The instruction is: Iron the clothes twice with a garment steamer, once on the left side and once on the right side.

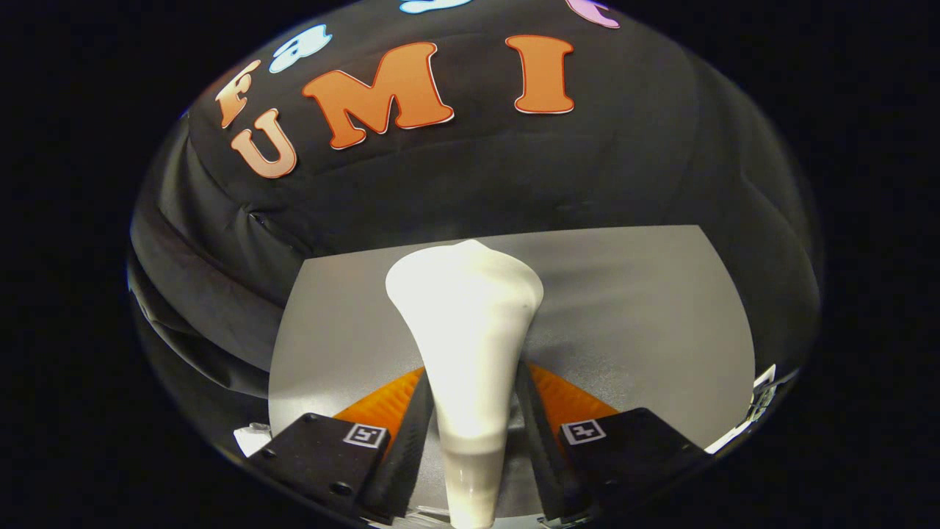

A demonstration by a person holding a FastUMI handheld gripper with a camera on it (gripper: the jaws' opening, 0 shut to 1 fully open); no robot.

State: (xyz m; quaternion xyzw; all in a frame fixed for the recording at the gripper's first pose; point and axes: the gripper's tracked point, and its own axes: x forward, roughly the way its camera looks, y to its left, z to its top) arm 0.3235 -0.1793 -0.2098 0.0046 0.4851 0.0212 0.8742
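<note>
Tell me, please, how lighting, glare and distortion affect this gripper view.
Gripper view: fisheye bends the grey cloth edges; the white steamer, clamped by the gripper, is brightly lit and nearly washed out at its head; a soft sheen near its base; the black wall stays dim.

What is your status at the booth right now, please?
Gripper shut on the white steamer, both fingers against its handle. Steamer head points ahead over the grey cloth. Nothing in the way.
</note>
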